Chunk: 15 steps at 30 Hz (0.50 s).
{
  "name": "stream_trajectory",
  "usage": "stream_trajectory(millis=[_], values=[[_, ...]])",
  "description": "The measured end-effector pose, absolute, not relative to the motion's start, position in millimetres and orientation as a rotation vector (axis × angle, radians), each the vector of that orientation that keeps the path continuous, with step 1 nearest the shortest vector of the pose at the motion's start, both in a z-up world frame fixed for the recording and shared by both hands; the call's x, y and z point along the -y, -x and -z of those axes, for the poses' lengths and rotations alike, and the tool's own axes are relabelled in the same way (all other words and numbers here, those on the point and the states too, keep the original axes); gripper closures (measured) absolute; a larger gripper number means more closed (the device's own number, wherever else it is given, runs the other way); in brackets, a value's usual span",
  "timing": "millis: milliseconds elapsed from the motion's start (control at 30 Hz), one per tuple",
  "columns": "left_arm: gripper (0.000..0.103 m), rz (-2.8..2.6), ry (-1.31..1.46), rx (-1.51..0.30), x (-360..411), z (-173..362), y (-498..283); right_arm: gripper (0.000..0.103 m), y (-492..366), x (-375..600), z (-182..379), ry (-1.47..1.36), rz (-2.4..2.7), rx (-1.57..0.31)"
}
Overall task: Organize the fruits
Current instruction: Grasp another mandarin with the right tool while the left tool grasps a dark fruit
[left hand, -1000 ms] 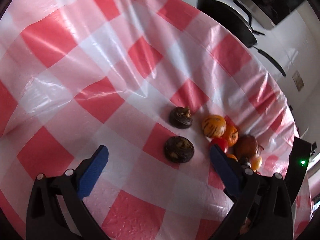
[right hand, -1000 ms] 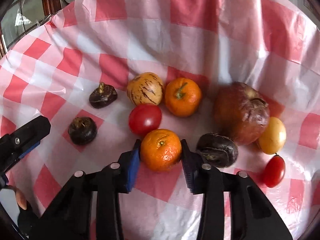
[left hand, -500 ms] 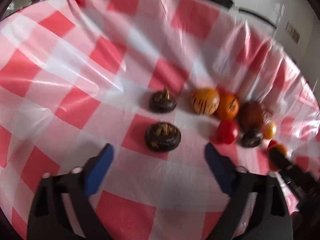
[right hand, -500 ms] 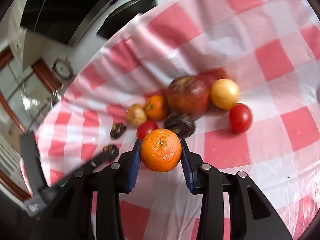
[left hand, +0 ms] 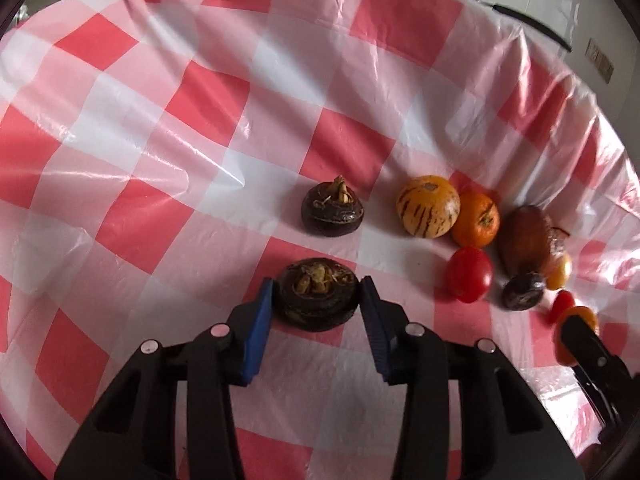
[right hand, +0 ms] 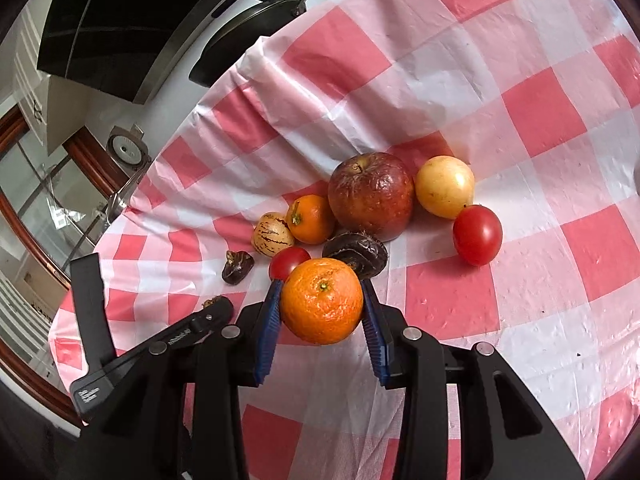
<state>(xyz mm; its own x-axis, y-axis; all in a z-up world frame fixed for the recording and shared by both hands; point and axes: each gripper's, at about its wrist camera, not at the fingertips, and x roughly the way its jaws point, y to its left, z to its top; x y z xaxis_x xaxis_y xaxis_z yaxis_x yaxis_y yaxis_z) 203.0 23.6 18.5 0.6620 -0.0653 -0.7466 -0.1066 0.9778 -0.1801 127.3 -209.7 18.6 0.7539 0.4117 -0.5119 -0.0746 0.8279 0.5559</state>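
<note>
My left gripper (left hand: 317,300) is shut on a dark brown water chestnut (left hand: 318,294) resting on the checked cloth. A second water chestnut (left hand: 332,213) lies just beyond it. My right gripper (right hand: 322,304) is shut on an orange mandarin (right hand: 322,300) and holds it above the cloth. Behind it lie a wrinkled red apple (right hand: 371,196), a yellow fruit (right hand: 445,186), a second mandarin (right hand: 310,219), a striped pepino melon (right hand: 273,235), two red tomatoes (right hand: 477,235) and a dark fruit (right hand: 356,254). The right gripper also shows in the left wrist view (left hand: 580,334).
The red-and-white checked plastic cloth (left hand: 200,140) covers the table and rides up at the back edge. A black pan (right hand: 248,20) sits on the counter behind. The left gripper's body (right hand: 152,348) shows at lower left in the right wrist view.
My left gripper moved forward and closed on the near water chestnut. My right gripper lifted the mandarin off the cloth and drew back from the fruit group.
</note>
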Motion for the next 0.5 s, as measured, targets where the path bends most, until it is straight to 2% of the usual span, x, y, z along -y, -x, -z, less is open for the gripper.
stream_trajectory(millis=[500], values=[[0.06,-0.07,0.251,-0.718,-38,-34,-141,0.065,-129,220,-12,-0.571,-0.289,-0.657]])
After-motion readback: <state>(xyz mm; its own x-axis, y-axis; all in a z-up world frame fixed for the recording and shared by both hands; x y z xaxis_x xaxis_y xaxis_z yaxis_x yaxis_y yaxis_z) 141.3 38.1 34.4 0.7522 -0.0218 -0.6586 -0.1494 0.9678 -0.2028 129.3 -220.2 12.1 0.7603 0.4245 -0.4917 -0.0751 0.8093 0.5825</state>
